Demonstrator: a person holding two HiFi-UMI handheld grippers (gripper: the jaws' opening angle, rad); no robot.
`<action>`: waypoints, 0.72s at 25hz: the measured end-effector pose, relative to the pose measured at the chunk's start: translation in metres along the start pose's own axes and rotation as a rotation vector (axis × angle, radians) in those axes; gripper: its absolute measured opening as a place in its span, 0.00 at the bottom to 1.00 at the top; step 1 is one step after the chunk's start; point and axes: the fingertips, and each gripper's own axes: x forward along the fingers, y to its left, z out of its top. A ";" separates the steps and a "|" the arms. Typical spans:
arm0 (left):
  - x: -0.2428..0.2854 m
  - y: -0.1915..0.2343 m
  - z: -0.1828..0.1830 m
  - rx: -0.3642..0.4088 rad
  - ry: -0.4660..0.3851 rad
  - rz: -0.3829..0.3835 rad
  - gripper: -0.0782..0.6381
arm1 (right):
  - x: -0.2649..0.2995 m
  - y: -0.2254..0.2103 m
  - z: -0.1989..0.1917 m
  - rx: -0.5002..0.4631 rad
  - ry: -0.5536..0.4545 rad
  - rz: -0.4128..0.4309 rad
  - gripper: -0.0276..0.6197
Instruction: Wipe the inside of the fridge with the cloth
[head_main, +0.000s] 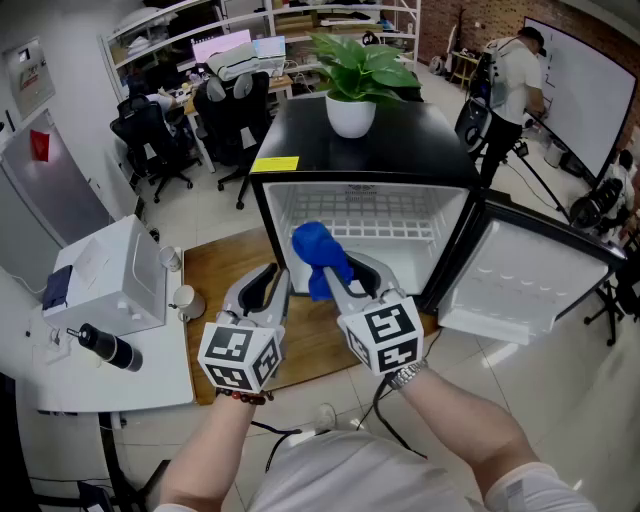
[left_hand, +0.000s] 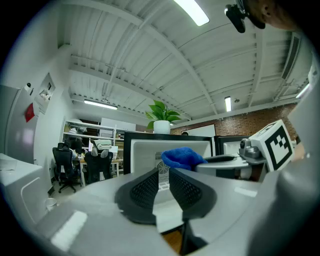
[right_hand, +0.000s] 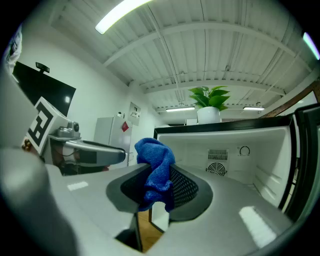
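Head view: one fridge (head_main: 400, 140), one blue cloth (head_main: 318, 250), left gripper (head_main: 272, 278), right gripper (head_main: 342, 282)

We count two grippers, the left gripper (left_hand: 164, 169) and the right gripper (right_hand: 159, 170), one blue cloth (head_main: 318, 252), one fridge (head_main: 420, 150), one potted plant (head_main: 355, 85) and one person (head_main: 515, 80) far right.

Fuzzy cloth (head_main: 316, 250), glossy black fridge top (head_main: 425, 148)

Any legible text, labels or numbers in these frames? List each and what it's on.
None legible.
yellow label on the fridge top edge: too small to read.
embossed print at the fridge's inner top: blurred.
wall notice: blurred.
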 end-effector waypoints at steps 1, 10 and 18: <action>0.006 0.008 -0.001 0.000 0.002 0.003 0.20 | 0.010 -0.002 -0.001 -0.001 0.002 0.000 0.21; 0.052 0.063 -0.010 -0.005 0.035 -0.004 0.27 | 0.086 -0.018 -0.007 -0.004 0.008 0.001 0.21; 0.081 0.090 -0.021 -0.008 0.072 -0.026 0.27 | 0.134 -0.022 -0.011 0.012 -0.009 0.010 0.21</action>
